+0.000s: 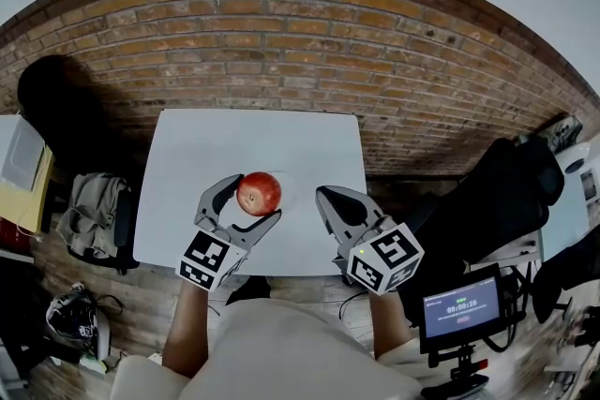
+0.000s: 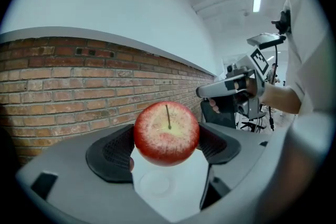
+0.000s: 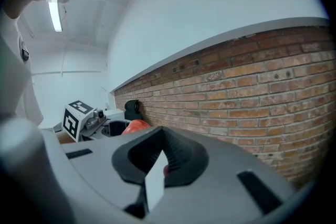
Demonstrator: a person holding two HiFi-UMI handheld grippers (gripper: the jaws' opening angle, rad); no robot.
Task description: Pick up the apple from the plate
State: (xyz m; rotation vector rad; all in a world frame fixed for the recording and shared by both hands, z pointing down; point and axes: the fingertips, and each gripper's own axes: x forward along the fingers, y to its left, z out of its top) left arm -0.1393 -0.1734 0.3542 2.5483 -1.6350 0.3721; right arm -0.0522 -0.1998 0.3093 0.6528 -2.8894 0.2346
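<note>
A red apple [image 1: 260,193] with a yellowish top and a short stem is clamped between the two dark jaws of my left gripper [image 1: 253,200], which is shut on it. In the left gripper view the apple [image 2: 167,132] hangs above a small white plate [image 2: 155,184] on the white table [image 1: 216,145]. My right gripper [image 1: 330,201] hovers to the right of the apple over the table's front edge, apart from it, with its jaws together and nothing held. The right gripper view shows its jaws [image 3: 157,157] nearly touching and, beyond them, a sliver of the apple [image 3: 135,126].
A brick wall [image 1: 309,42] runs behind the table. A grey backpack [image 1: 94,211] and a helmet-like bag [image 1: 70,318] lie on the floor to the left. A black chair [image 1: 506,192] and a small screen on a stand [image 1: 459,306] are on the right.
</note>
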